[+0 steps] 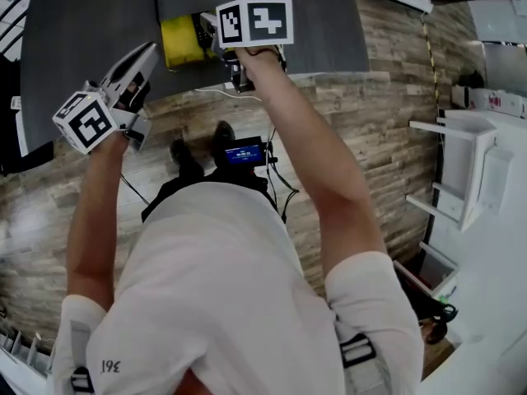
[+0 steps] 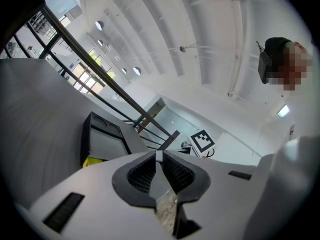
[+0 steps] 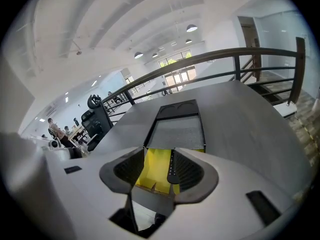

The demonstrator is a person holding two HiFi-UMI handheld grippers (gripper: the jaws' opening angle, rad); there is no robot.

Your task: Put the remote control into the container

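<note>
A slim black remote control (image 3: 171, 166) lies lengthwise over the yellow container (image 3: 152, 170), close along the inner face of the right finger. My right gripper (image 3: 159, 152) is open above that container, and yellow shows through the wide gap between its jaws. In the head view the right gripper (image 1: 209, 31) reaches over the yellow container (image 1: 179, 43) on the dark table; the remote is hidden there. My left gripper (image 1: 146, 54) hangs left of the container, off the table's front edge. In its own view the left gripper (image 2: 159, 157) is shut and holds nothing.
A grey tray with a black frame (image 3: 178, 130) sits just beyond the yellow container, and it is also seen in the left gripper view (image 2: 102, 140). The dark grey table (image 1: 82, 23) ends at a front edge over the wood floor (image 1: 362, 138). White shelving (image 1: 465, 171) stands at the right.
</note>
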